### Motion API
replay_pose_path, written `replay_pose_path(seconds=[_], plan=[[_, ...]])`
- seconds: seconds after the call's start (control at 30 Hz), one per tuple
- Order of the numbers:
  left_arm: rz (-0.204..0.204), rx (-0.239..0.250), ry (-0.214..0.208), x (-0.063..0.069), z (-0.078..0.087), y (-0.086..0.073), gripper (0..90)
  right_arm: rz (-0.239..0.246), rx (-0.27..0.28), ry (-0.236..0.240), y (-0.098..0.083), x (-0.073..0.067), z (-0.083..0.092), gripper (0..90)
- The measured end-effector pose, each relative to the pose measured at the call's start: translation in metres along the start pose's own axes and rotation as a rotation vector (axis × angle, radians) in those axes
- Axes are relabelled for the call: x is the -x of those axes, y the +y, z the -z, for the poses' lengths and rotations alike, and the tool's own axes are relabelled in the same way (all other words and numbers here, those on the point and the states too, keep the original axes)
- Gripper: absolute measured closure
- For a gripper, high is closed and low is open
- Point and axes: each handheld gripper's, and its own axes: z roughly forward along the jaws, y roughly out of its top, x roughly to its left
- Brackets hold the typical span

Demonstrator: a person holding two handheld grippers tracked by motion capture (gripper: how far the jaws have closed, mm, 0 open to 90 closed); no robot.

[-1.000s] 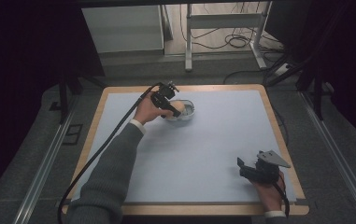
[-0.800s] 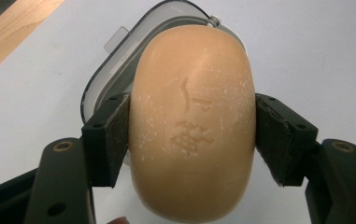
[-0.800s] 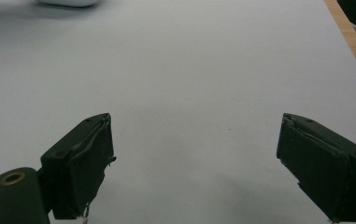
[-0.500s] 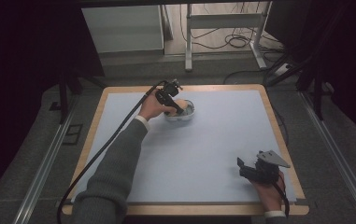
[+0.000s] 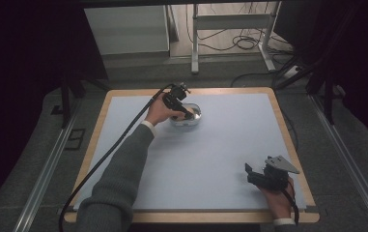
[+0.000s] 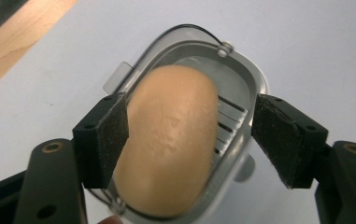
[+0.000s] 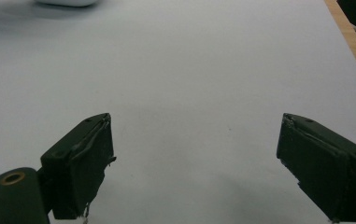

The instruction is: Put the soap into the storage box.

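The bread roll (image 6: 168, 140), tan and oval, lies in a clear plastic container (image 6: 241, 88) on the far middle part of the table, seen from above as a small pale dish (image 5: 186, 118).

Nearest the person, at the table's near right corner, the right hand (image 5: 278, 200) rests on the white mat (image 5: 210, 159) and holds the right gripper (image 5: 251, 174), which points left across the mat. Its jaws are spread wide with nothing between them; in the right gripper view only bare white surface lies between the two black pads (image 7: 89, 163).

Farther off, the left arm in a grey sleeve (image 5: 119, 183) reaches forward to the container. The left gripper (image 6: 189, 130) hangs over it, tilted down, its cable (image 5: 104, 159) trailing back along the arm. Its jaws stand apart around the roll: one pad (image 6: 105, 135) touches the roll's side, while the other stays clear of it, over the container's rim.

The mat lies on a wooden tabletop (image 5: 288, 125); beyond it are a floor with cables (image 5: 244, 43) and a metal frame (image 5: 230, 21).
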Motion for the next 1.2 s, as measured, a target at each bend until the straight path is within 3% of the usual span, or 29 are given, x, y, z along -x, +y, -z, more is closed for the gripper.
replay_pose_path(seconds=[0.17, 0.23, 0.6, 0.87, 0.93, 0.97, 1.0, 1.17, 1.2], plan=[[0.012, 0.028, 0.009, 0.007, 0.012, -0.008, 24.7, 0.0, 0.002, -0.001, 0.0, 0.0, 0.0, 11.0], [-0.006, 0.025, 0.011, 0.013, 0.019, -0.014, 23.7, -0.001, 0.003, -0.001, 0.0, 0.0, 0.0, 11.0], [0.039, 0.084, 0.02, 0.03, 0.051, -0.062, 18.8, 0.004, 0.002, -0.006, 0.0, 0.0, 0.0, 11.0], [0.088, 0.142, 0.022, 0.042, 0.072, -0.119, 18.3, 0.004, 0.004, -0.006, 0.0, 0.0, 0.0, 11.1], [0.103, 0.154, 0.03, 0.045, 0.075, -0.136, 18.3, 0.004, 0.003, -0.005, 0.0, 0.0, 0.0, 11.1], [0.123, 0.166, 0.036, 0.049, 0.077, -0.155, 18.4, 0.003, 0.003, -0.004, 0.0, 0.0, 0.0, 11.1], [0.123, 0.166, 0.036, 0.049, 0.077, -0.155, 18.4, 0.003, 0.003, -0.004, 0.0, 0.0, 0.0, 11.1], [0.168, 0.17, 0.052, 0.059, 0.082, -0.198, 18.3, 0.001, 0.002, -0.005, 0.0, 0.0, 0.0, 11.1], [0.168, 0.17, 0.052, 0.059, 0.082, -0.198, 18.2, 0.001, 0.002, -0.005, 0.0, 0.0, 0.0, 11.1]])
